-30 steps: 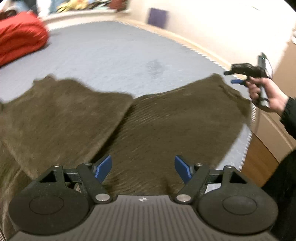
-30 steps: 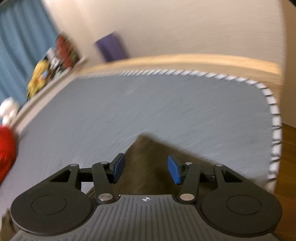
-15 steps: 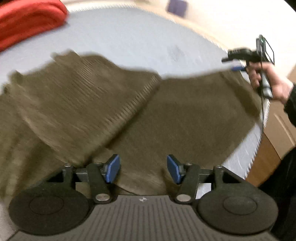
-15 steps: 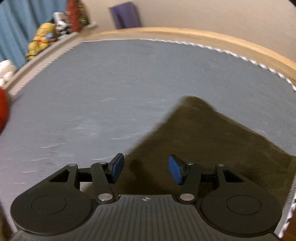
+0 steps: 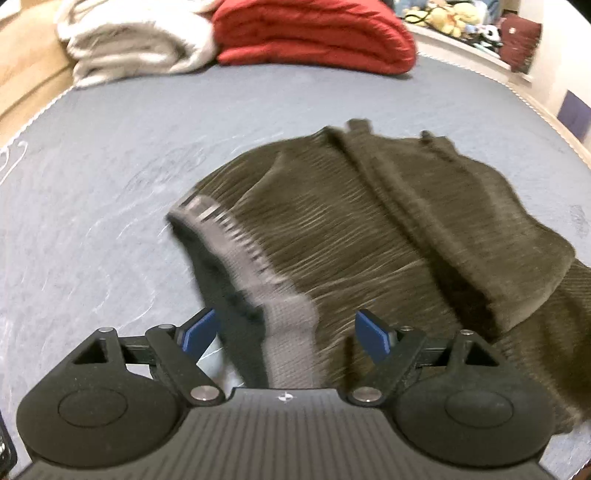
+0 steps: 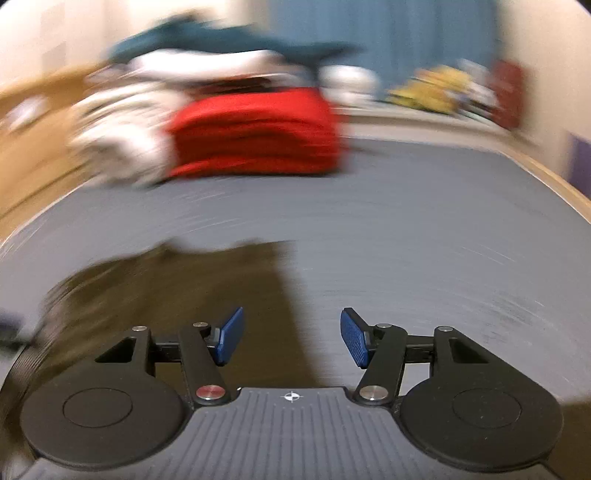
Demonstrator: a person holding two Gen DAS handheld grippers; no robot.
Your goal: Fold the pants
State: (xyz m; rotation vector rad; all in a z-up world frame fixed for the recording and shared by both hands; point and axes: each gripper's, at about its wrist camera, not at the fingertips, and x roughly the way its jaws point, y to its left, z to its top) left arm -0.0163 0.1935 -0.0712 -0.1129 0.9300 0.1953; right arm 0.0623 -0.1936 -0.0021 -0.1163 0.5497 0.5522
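Note:
Brown corduroy pants (image 5: 369, 236) lie rumpled on the grey-blue mattress (image 5: 110, 184). Their waist end with its grey inner band (image 5: 291, 321) is turned up right in front of my left gripper (image 5: 286, 332). The band sits between the blue pads (image 5: 199, 328), which stand well apart from it; the jaws are opening. In the blurred right wrist view, a flat part of the pants (image 6: 166, 288) lies at lower left. My right gripper (image 6: 291, 336) hovers over its right edge with jaws opening and nothing pinched between them.
A folded red blanket (image 5: 314, 33) and a white one (image 5: 136, 44) are stacked at the far end of the mattress. Soft toys (image 5: 443, 14) line a ledge at the back right. The wooden bed frame (image 6: 546, 184) rims the mattress, and bare mattress (image 6: 443, 240) stretches right of the pants.
Both views have swung from the wall side toward the stacked blankets. The left gripper came over the waist end and its jaws widened. The other hand has left the left view.

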